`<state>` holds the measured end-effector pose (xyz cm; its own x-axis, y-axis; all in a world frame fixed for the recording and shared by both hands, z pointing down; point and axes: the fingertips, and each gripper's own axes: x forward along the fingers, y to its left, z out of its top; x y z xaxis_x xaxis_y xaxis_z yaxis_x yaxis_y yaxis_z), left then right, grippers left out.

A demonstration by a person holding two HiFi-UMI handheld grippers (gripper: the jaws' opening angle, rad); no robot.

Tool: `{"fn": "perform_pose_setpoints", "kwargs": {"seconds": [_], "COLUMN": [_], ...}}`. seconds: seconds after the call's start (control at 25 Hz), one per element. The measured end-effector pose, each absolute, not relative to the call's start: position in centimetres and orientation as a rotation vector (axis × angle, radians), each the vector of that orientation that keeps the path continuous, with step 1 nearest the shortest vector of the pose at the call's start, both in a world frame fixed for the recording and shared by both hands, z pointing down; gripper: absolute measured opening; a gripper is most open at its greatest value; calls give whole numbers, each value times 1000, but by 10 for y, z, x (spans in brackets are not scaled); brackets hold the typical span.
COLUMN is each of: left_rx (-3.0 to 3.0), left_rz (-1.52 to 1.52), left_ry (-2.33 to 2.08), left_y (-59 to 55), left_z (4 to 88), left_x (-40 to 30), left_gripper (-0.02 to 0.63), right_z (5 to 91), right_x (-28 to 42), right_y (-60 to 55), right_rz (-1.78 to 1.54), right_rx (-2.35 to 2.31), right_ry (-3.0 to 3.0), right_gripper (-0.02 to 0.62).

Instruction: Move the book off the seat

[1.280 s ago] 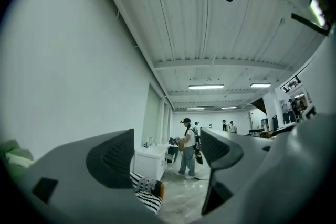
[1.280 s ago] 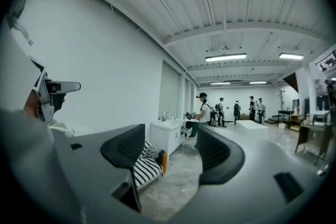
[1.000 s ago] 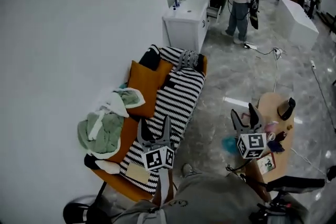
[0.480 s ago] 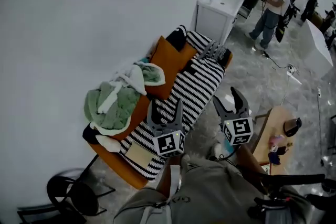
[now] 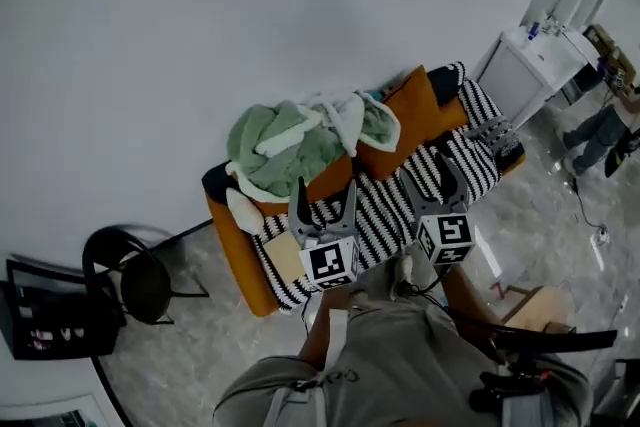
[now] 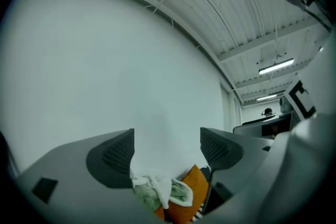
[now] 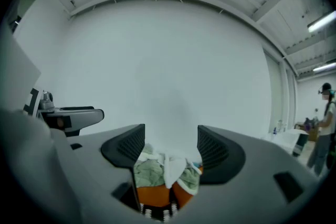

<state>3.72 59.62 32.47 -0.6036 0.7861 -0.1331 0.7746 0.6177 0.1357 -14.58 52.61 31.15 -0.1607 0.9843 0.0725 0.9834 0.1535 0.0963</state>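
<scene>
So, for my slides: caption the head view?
Open left tongs and right tongs near the book on a striped sofa.

A plain white wall (image 5: 250, 25) meets grey marbled floor (image 5: 195, 345) beside a black chair (image 5: 140, 277).

No words, numbers or brand names can be read anywhere. The only sign-like marks are black-and-white square marker patterns. One is on the cube (image 5: 331, 262) right behind the jaws of the left gripper (image 5: 325, 190), and another on the cube (image 5: 446, 237) behind the jaws of the right gripper (image 5: 430, 180). In the left gripper view a white face (image 6: 302, 102) far right of the jaws bears a partial black angular mark that spells nothing. The book (image 5: 283, 257), left of the left jaws, has a tan cover too small for any print to be made out.
</scene>
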Motion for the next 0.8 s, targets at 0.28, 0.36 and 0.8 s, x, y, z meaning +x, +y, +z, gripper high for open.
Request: {"fn": "perform_pose_setpoints", "kwargs": {"seconds": [0.28, 0.36, 0.8], "left_rx": [1670, 1753, 2196], "left_rz": [52, 69, -126], "left_ry": [2521, 2466, 2260], "left_y": [622, 626, 635], "left_z": [325, 316, 296], "left_x": [68, 67, 66], "left_gripper": [383, 383, 382], "right_z": [326, 329, 342], "right_x": [-106, -101, -74], "right_y": [601, 616, 683], "right_rz": [89, 60, -134], "right_rx": [2361, 2455, 2832], "right_ry": [2082, 1999, 1627], "right_gripper": [319, 319, 319]}}
